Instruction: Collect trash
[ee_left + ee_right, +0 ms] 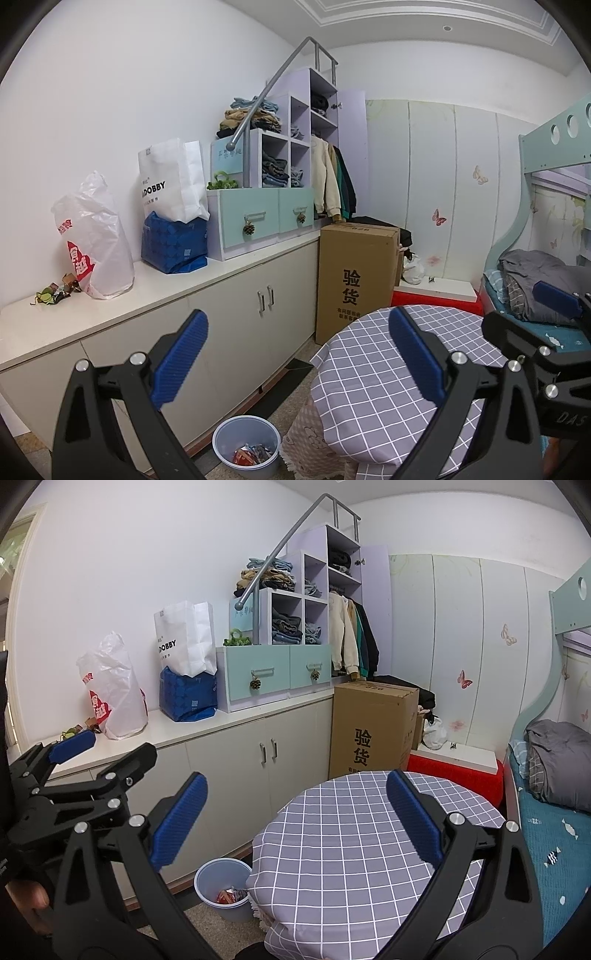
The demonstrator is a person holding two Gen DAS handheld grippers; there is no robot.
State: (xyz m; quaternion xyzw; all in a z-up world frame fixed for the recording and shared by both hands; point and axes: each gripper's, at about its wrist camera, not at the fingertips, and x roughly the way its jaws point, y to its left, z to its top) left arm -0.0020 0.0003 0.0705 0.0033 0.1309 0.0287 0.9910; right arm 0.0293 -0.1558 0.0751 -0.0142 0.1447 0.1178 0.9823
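Note:
A blue-grey trash bin [246,445] with colourful wrappers inside stands on the floor between the cabinet and the round table; it also shows in the right wrist view [222,888]. A small pile of crumpled wrappers [55,291] lies on the white counter at the left, next to a white plastic bag [94,240]. My left gripper [297,354] is open and empty, held high in the air. My right gripper [295,818] is open and empty above the table. The left gripper shows at the left of the right wrist view [77,753].
A round table with a grey checked cloth [354,834] stands in front. A white counter with cabinets [236,295] runs along the left wall. A tall cardboard box [354,280], a shelf unit with clothes [284,162] and a bed [554,812] surround it.

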